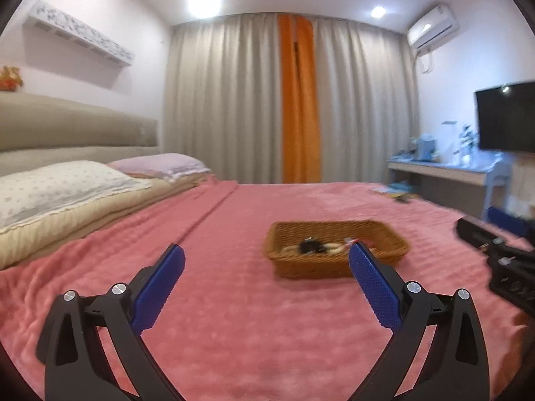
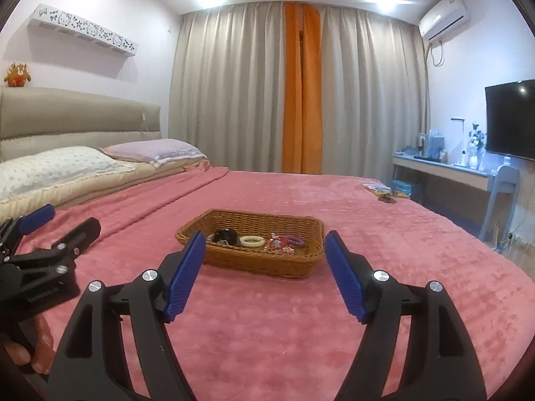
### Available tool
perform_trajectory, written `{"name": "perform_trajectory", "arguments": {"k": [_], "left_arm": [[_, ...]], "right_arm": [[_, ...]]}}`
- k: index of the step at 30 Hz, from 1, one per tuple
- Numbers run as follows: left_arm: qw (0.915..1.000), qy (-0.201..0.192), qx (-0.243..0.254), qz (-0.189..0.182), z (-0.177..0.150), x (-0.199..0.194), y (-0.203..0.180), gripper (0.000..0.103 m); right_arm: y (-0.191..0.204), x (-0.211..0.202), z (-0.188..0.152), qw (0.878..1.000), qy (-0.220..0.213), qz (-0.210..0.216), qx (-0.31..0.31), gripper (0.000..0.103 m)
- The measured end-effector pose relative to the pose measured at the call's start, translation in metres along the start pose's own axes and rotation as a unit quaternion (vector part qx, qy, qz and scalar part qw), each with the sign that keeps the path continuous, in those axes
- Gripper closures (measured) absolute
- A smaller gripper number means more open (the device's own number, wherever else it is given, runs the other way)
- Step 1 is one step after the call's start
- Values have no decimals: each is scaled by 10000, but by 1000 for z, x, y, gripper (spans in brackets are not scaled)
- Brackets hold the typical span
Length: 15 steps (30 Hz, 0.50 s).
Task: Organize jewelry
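A wide bed under a pink fleecy blanket [image 2: 384, 220] fills the room before me. On it sits a shallow rectangular brown wicker basket [image 2: 291, 260], and inside lie a black hair tie [image 2: 224, 235], a cream ring-shaped bangle [image 2: 252, 241], small red clips [image 2: 277, 243] and a purple piece [image 2: 296, 241]. My left claw [image 1: 266, 262] is spread wide over the blanket with nothing between its blue pads; my right claw [image 2: 264, 250] is spread too, empty, short of the basket.

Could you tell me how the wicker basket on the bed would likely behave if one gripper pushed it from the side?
The wicker basket is low and wide, so it probably won't tip. It sits on a plush pink blanket, which would likely drag on it and bunch rather than let it slide. It looks light, with only small jewelry pieces inside, which may shift.
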<state>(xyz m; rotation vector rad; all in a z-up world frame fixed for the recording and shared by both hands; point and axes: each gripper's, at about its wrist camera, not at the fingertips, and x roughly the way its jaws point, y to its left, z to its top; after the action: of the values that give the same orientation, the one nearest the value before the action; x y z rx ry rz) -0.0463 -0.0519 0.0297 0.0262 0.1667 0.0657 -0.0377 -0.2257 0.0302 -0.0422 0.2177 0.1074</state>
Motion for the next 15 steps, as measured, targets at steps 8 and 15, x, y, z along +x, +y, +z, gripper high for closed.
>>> {"name": "perform_trajectory", "arguments": {"k": [8, 15], "left_arm": [[9996, 234, -143, 103, -24, 18, 0, 8], [9986, 289, -429, 66, -29, 20, 14, 8]], "right_arm": [[0, 21, -29, 9994, 271, 229, 9, 33], [-2, 25, -39, 9988, 403, 238, 133, 33]]}}
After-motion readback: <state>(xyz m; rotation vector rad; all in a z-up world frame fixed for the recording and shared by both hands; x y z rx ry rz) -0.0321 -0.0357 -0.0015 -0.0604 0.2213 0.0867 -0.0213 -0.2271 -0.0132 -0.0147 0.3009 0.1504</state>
